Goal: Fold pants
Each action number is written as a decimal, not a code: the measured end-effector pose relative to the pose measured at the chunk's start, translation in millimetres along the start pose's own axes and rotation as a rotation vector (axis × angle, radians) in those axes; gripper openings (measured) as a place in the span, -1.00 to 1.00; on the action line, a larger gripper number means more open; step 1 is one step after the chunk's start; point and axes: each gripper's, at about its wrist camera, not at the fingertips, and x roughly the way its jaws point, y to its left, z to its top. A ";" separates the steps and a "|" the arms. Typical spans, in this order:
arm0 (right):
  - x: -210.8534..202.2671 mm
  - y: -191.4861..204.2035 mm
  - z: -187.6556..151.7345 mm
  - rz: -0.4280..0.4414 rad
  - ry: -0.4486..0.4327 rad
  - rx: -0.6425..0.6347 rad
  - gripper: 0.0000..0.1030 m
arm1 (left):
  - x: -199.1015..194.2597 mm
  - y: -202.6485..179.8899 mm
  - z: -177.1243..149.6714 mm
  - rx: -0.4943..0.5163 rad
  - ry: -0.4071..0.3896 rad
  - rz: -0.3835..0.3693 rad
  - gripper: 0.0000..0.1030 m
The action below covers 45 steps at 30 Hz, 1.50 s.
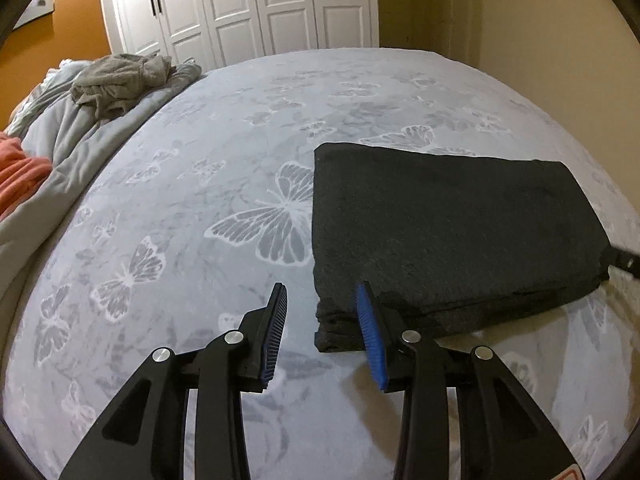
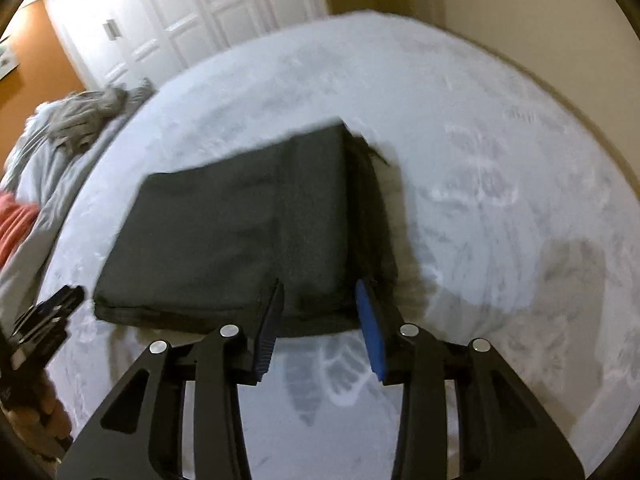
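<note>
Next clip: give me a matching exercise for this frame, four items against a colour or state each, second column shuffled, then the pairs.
Column A:
1. pants
2. crumpled garment
3. left gripper
4. bed cover

Column B:
a. grey with a butterfly print
b. dark, folded into a flat stack
c. open, holding nothing
d. grey, heaped on the bedding at the left

Pairs: 1-b, 2-d, 3-c, 4-a

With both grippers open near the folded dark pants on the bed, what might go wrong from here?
1. The left gripper is open at the near corner of the folded pants, where the stacked layers show; a finger there might catch only one layer and undo the fold.
2. The right gripper is open at the near edge, and its view is blurred, so it may drag the pants across the soft butterfly bedspread.
</note>
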 end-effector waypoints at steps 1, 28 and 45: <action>-0.6 4.4 -0.3 -0.022 -0.009 -0.040 -0.30 | 0.9 -0.2 -0.9 0.005 -0.005 0.008 -0.31; 52.1 -16.0 58.3 0.170 0.063 0.083 -0.53 | 65.1 26.9 43.0 -0.234 0.138 -0.336 -0.82; 27.1 -27.2 -22.7 0.207 0.207 0.072 -0.11 | 36.0 61.6 -35.4 -0.373 0.255 -0.404 -0.44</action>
